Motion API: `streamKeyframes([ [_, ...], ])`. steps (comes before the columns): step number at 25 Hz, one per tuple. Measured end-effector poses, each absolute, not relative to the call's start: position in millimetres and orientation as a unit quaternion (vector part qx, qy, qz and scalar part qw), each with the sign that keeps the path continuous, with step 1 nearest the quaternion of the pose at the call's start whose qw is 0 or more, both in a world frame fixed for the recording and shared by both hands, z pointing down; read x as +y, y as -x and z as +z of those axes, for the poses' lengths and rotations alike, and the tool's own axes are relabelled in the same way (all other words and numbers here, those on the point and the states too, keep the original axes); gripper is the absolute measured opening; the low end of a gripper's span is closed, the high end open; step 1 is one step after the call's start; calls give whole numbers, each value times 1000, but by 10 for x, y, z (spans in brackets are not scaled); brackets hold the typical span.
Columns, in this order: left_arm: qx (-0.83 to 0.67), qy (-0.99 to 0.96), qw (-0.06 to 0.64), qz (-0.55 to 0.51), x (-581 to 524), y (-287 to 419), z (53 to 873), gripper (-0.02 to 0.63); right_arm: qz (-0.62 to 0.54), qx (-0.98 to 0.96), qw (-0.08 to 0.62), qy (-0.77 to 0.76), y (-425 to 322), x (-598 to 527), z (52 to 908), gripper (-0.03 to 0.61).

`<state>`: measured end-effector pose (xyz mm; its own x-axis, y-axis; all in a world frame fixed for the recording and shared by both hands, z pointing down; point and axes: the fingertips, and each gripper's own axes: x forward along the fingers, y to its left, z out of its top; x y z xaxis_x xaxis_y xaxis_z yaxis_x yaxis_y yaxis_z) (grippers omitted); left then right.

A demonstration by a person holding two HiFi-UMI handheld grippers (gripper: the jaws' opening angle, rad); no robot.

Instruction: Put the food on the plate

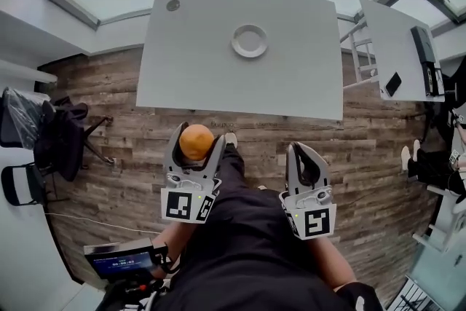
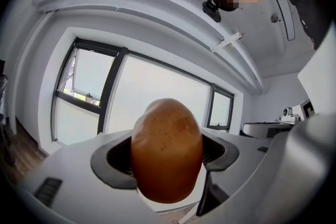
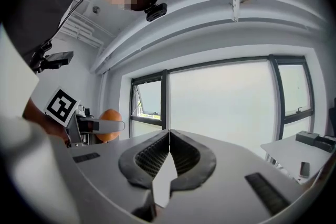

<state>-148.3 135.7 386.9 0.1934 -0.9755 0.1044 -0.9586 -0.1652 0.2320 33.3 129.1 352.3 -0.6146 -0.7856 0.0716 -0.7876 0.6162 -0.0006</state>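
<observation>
Two grippers sit nearest, right above the person's lap. The left gripper (image 1: 196, 137) has its jaws spread about as wide as the food (image 1: 196, 141) and clamped on it from both sides. The food is a smooth, rounded, egg-ish lump, orange-brown with tiny darker speckles, kinda like a potato or a bun, honestly can't tell which. In the left gripper view it bulges out past the dark pads, so its flanks are covered, and its lower end runs down behind the gripper body. The right gripper (image 1: 304, 153) is closed tight, pads meeting, with nothing in there. Off to the near left there's a little screen (image 1: 119, 259) with glowing text too small to read. Farther out, past the wood floor (image 1: 116, 156), is a grey table (image 1: 189, 62) with the white plate (image 1: 250, 41) on its far half, well apart from the food. A second table (image 1: 397, 54) at far right is cut off by the edge, and the dark stuff on it is hard to make out.
</observation>
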Motion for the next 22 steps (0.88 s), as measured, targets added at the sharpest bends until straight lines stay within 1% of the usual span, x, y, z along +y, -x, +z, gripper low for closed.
streamKeyframes([
  [5, -626, -772, 106, -22, 1087, 1777, 3850, 325, 13, -906, 41, -420, 134, 909, 3479, 8],
  [10, -627, -769, 120, -20, 860, 2034, 3930, 325, 9, -911, 44, -410, 473, 612, 3462, 8],
  [18, -641, -757, 126, -20, 542, 2092, 3951, 325, 11, -912, 34, -408, 443, 195, 3453, 8],
  [22, -643, -752, 145, -17, 511, 2127, 4016, 325, 16, -917, 22, -398, 529, 115, 3390, 8],
])
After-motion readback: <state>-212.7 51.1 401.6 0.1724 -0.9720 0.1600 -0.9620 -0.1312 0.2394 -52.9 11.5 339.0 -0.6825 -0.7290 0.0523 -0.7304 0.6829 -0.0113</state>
